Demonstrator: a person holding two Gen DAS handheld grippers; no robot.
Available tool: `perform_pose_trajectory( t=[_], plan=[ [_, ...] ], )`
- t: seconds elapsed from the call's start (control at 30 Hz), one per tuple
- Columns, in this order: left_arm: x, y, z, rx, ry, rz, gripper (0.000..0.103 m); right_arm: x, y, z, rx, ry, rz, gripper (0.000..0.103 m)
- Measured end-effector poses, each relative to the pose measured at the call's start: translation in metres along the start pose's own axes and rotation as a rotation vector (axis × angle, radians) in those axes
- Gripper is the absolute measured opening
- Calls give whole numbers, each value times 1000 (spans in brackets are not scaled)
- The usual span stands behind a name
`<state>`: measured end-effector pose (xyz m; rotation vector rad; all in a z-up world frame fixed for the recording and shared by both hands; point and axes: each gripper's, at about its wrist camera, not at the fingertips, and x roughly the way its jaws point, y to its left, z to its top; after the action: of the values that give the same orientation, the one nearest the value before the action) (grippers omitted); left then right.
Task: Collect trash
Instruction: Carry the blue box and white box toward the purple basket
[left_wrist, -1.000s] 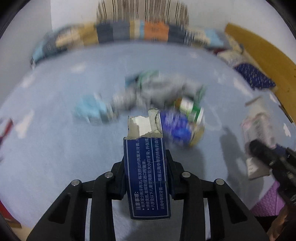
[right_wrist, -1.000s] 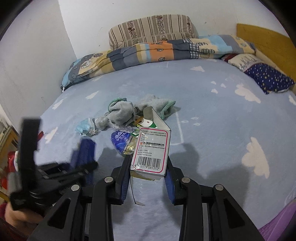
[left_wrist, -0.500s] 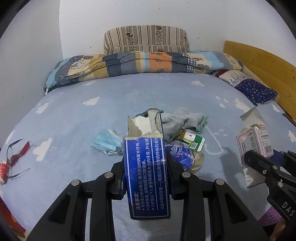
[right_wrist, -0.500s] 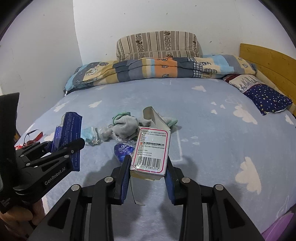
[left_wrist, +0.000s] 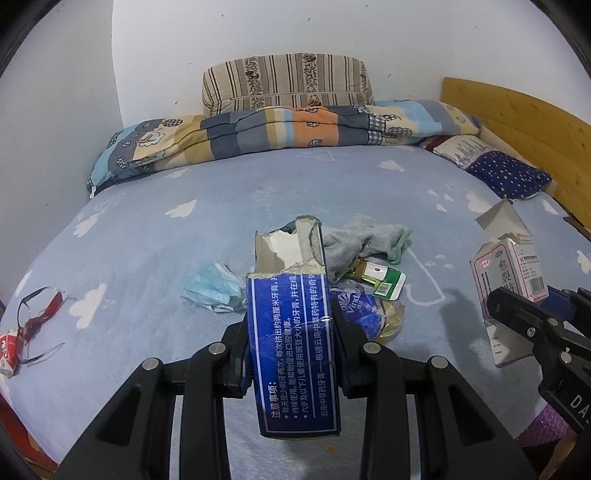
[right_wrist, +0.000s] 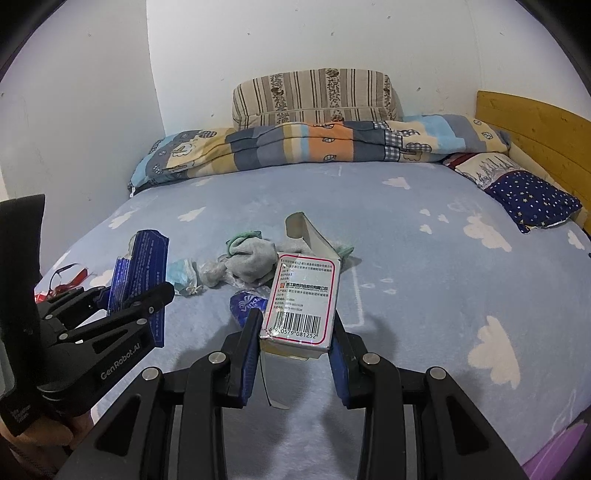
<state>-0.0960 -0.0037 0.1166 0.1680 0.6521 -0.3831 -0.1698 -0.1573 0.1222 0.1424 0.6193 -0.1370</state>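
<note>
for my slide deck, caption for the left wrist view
Left tool grips a torn blue box above trash on the bed.

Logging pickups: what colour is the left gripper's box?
Dark blue box with white text, clearest in left wrist view.

- right gripper (right_wrist: 295, 332) clamped on a white medicine box (right_wrist: 304, 299), dead center
- left gripper (right_wrist: 122, 299) at 9 o'clock gripping a torn blue carton (right_wrist: 142, 273)
- grey sock (right_wrist: 251, 258) pile at 12 behind the box
</note>
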Motion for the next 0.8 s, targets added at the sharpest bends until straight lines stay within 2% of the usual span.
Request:
perform_pose_trajectory(
  t=[0.23, 0.4, 0.57, 0.8],
  plan=[
    [-6, 0, 1, 9, -33, -7, 33, -5, -3, 2, 20, -19, 14, 36],
    [-18, 0, 7, 14, -52, -45, 33, -16, -5, 5, 30, -47, 28, 36],
    [-46, -6, 8, 51, -92, -63, 33, -37, -7, 12, 40, -88, 21, 36],
    [-92, -19, 11, 82, -113, -119, 33, -87, 6, 17, 49, -140, 72, 36]
  ],
)
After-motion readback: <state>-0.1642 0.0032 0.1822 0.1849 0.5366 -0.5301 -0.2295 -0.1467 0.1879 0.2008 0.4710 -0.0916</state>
